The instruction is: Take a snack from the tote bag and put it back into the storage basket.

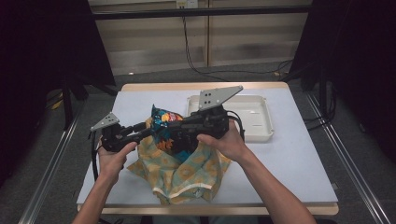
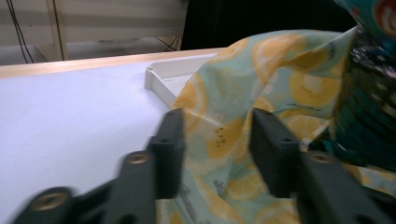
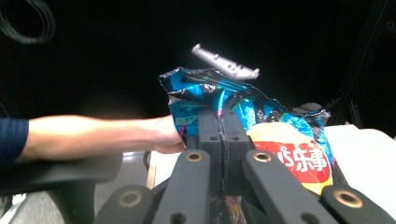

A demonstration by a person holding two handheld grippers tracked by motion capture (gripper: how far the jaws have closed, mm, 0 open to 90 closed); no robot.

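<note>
The blue crisp packet (image 1: 164,122) stands upright near the table's middle, its lower part down inside the mouth of a fruit-print cloth bag (image 1: 187,175) that spreads toward six o'clock. The right gripper (image 3: 221,122) is clamped on the packet's crinkled edge, jaws pressed together with the foil between them. The left gripper (image 2: 215,135), coming in from nine o'clock, has its jaws parted about halfway on either side of a fold of the bag's cloth; the pads are not pressing it. At about two o'clock from the packet lies a white tray (image 1: 264,122) on the white table (image 1: 299,163).
</note>
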